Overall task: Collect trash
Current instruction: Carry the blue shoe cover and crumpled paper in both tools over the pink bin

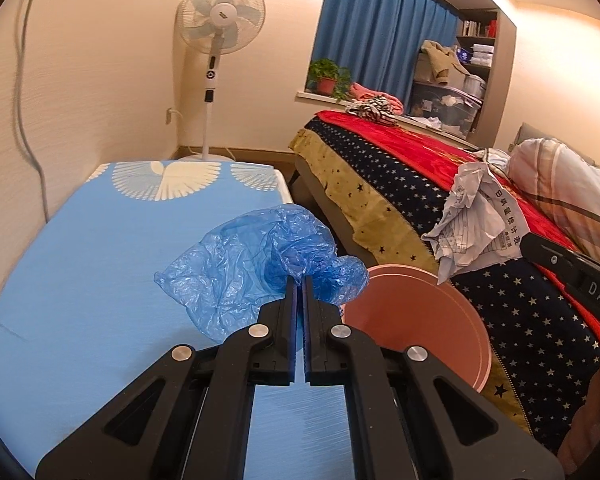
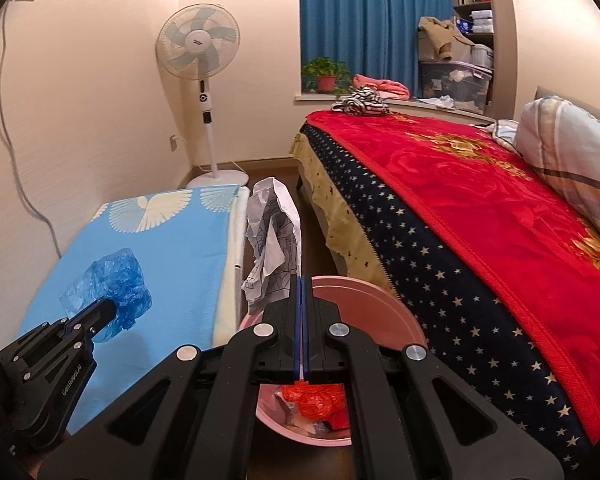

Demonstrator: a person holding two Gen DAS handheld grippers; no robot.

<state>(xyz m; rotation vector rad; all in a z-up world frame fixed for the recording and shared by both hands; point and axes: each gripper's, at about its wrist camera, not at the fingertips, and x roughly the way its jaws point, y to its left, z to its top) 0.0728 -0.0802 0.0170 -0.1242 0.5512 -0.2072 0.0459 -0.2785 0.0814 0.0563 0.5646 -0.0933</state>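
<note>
Left gripper [image 1: 299, 280]: jaws closed, crumpled blue plastic bag [image 1: 256, 268] pinched at tips, held above blue-covered table [image 1: 80, 280], just left of pink trash bin [image 1: 420, 312].

Right gripper [image 2: 301, 280]: jaws closed, crumpled printed paper [image 2: 274, 244] clamped between tips, held upright over far rim of pink trash bin.

Red-orange trash [image 2: 314, 398] seen inside bin.

Bin is placed on floor between table and bed [image 2: 480, 216]. Standing fan [image 2: 198, 44] is seen well behind bin, in the corner of room.
</note>
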